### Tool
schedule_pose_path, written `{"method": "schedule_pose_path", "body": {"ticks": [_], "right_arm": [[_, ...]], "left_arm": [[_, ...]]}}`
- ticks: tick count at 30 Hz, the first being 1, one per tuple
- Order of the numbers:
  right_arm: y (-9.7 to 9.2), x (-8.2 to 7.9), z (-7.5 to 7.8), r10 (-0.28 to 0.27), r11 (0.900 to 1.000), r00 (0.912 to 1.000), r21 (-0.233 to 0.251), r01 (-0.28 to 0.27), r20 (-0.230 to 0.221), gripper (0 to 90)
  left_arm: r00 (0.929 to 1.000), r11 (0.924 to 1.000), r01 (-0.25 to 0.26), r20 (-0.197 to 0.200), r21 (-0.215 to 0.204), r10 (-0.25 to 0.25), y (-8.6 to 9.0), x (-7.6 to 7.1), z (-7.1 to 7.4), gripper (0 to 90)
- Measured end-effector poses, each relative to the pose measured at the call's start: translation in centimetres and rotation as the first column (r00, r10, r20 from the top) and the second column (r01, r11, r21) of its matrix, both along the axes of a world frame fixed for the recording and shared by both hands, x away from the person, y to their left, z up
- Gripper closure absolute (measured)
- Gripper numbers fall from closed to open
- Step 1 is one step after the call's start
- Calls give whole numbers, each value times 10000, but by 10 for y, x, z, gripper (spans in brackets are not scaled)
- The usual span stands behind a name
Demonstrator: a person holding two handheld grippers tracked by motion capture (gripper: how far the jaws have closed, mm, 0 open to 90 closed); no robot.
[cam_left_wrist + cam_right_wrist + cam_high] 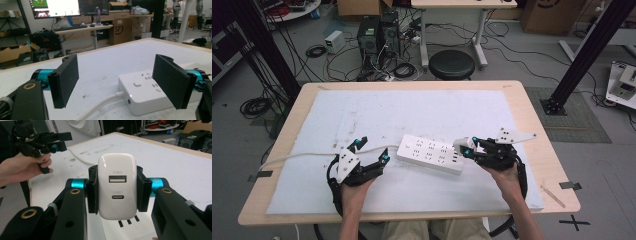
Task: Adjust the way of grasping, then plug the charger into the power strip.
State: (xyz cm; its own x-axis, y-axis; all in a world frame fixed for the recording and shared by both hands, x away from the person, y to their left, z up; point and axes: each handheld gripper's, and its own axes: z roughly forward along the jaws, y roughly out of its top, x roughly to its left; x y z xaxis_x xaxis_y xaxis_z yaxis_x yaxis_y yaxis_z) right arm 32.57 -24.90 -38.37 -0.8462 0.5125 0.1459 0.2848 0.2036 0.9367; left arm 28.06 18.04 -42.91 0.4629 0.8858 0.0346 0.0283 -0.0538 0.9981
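High view: power strip [431, 154] is lying near the middle of the table [532, 125], slightly toward the near edge, its cord running off to the left edge. Right gripper [468, 146] is holding a white charger [463, 142] at the strip's right end; left gripper [371, 151] is sitting at the cord end.

Left gripper view: jaws are standing wide open, nothing between them, with the strip's cord end [140, 95] just ahead.

Right gripper view: jaws are clamping the USB charger [117, 186] by its sides, over the strip's sockets.

Judgement: plug-in step is underway. Next: left is bracing the strip, right is lining prongs up with a socket and pressing down.
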Motion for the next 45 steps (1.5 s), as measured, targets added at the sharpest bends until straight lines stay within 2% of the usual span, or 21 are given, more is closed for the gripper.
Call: {"method": "schedule_pose_path", "body": {"ticks": [3,4,6,8,10,21,25,28,32,33,36,37,38,41,43,44,45], "right_arm": [[0,1,0,-25,10000,10000,-39,25,74,631],[-1,1,1,-40,10000,10000,-57,40,50,631],[0,1,1,-129,9999,9999,-101,129,13,631],[0,2,1,-82,9999,9999,-146,84,141,631],[1,2,2,-122,9995,9999,-299,124,65,631],[12,12,10,25,9935,9997,-1135,3,245,631],[16,17,14,120,9865,9995,-1636,-68,308,631],[18,21,16,168,9834,9994,-1809,-113,288,631],[20,24,17,254,9828,9994,-1836,-204,250,631],[23,28,16,346,9775,9994,-2085,-331,35,631],[26,33,16,524,9739,9986,-2207,-522,-51,632],[29,36,17,618,9693,9976,-2365,-673,-305,632],[29,36,17,618,9693,9976,-2365,-673,-305,632],[34,43,21,863,9537,9950,-2846,-971,-503,632],[34,43,21,863,9537,9950,-2846,-971,-503,632],[39,48,25,947,9390,9934,-3254,-1108,-650,633],[39,50,25,1031,9367,9923,-3288,-1202,-691,633]], "left_arm": [[9998,9998,-166,-114,-95,165,6,-2,-2,212],[9993,9991,-321,-198,-278,315,12,-4,-4,212],[9986,9982,-480,-251,-360,471,18,-6,-5,212],[9978,9976,-600,-291,-341,590,22,-9,-6,212],[9973,9973,-684,-305,-279,675,26,-11,-6,212],[9964,9960,-839,-178,-304,834,38,-17,-7,218],[9954,9950,-946,-154,-324,942,42,-19,-8,221],[9953,9944,-965,-144,-441,959,46,-19,-8,223],[9956,9950,-938,-117,-354,935,47,-19,-7,226],[9953,9947,-967,-135,-349,963,48,-19,-6,226],[9952,9946,-976,-107,-347,972,49,-19,-6,228],[9950,9944,-995,-116,-360,991,49,-19,-7,230],[9949,9944,-1001,-121,-348,997,49,-19,-7,230],[9947,9944,-1016,-170,-305,1011,49,-21,-7,231],[9948,9946,-1005,-172,-278,1000,49,-21,-7,233],[9951,9948,-979,-183,-274,974,49,-22,-7,234],[9950,9948,-992,-164,-239,989,49,-22,-7,234]]}}
